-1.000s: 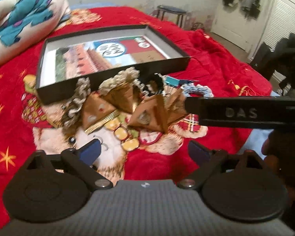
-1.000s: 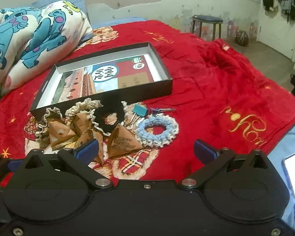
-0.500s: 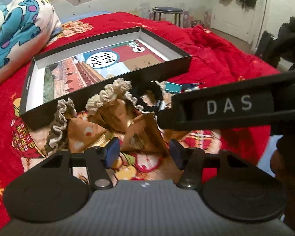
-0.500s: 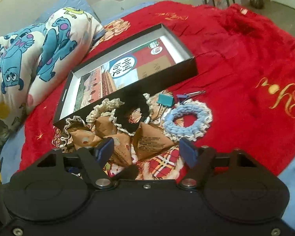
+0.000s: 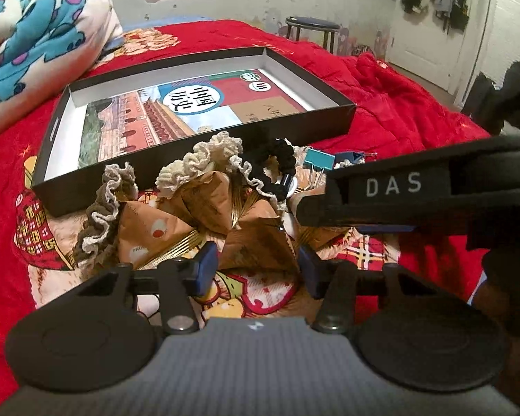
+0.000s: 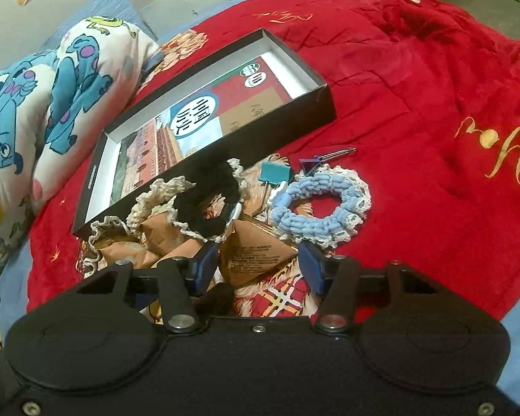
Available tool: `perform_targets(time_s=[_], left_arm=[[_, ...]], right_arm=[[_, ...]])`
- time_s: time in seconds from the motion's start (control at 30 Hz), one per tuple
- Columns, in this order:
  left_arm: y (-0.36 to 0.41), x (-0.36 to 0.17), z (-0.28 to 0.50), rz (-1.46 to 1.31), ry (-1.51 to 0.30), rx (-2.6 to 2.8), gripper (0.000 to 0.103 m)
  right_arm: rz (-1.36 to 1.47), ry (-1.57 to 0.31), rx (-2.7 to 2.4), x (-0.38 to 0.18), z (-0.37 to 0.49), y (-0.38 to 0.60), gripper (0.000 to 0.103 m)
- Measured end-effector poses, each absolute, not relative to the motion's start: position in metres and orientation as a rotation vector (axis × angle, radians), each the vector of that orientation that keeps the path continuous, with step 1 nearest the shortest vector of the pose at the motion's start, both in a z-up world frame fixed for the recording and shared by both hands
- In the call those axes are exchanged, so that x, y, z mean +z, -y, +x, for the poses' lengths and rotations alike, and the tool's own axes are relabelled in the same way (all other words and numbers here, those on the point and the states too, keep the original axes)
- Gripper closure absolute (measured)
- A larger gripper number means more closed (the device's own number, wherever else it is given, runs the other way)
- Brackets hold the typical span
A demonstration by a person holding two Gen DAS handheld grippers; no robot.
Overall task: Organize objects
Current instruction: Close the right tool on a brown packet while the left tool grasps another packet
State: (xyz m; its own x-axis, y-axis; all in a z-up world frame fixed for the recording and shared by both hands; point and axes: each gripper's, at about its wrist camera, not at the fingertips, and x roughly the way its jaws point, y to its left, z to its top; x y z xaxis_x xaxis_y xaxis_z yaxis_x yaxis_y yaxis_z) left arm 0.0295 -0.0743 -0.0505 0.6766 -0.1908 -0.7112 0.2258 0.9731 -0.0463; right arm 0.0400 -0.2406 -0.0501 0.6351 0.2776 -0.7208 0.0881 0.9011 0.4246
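Several brown pyramid packets lie in a heap on the red bedspread, among cream, black (image 6: pixel 204 204) and light blue (image 6: pixel 320 204) scrunchies and binder clips (image 6: pixel 275 173). A shallow black box (image 5: pixel 329 97) with a printed card in it lies behind the heap. My left gripper (image 5: pixel 256 268) has its fingers on both sides of one brown packet (image 5: pixel 256 248), jaws narrowed about it. My right gripper (image 6: pixel 258 267) stands the same way about another brown packet (image 6: pixel 256 256). The right gripper's body marked DAS (image 5: pixel 416 190) crosses the left wrist view.
A cartoon-print pillow (image 6: pixel 52 97) lies at the left of the box. A stool (image 5: pixel 312 26) stands against the far wall and a door (image 5: pixel 443 34) is at the far right. The bedspread's blue edge (image 6: pixel 516 329) runs at the near right.
Both grippers have moved down and forward onto the heap. Their jaws have narrowed from wide open to flank one brown packet each.
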Motion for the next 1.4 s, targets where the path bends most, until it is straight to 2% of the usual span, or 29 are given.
perform_targets(time_s=[0.33,0.83,0.93,1.4], left_arm=[[0.074,-0.048,0.024,0.024,-0.792,-0.223,0.06],[0.079,-0.041,0.009,0.014,-0.799,-0.225,0.06],[0.082,-0.04,0.007,0.032,-0.797,-0.231,0.06],[0.078,-0.034,0.001,0.028,-0.791,-0.215,0.059]], right_arm=[[0.509,-0.887,0.123,-0.052,0.039,0.247,0.07],[0.499,-0.866,0.124,-0.039,0.026,0.245,0.078],[0.503,-0.865,0.126,-0.038,0.023,0.246,0.083],[0.51,-0.838,0.113,-0.031,0.011,0.251,0.093]])
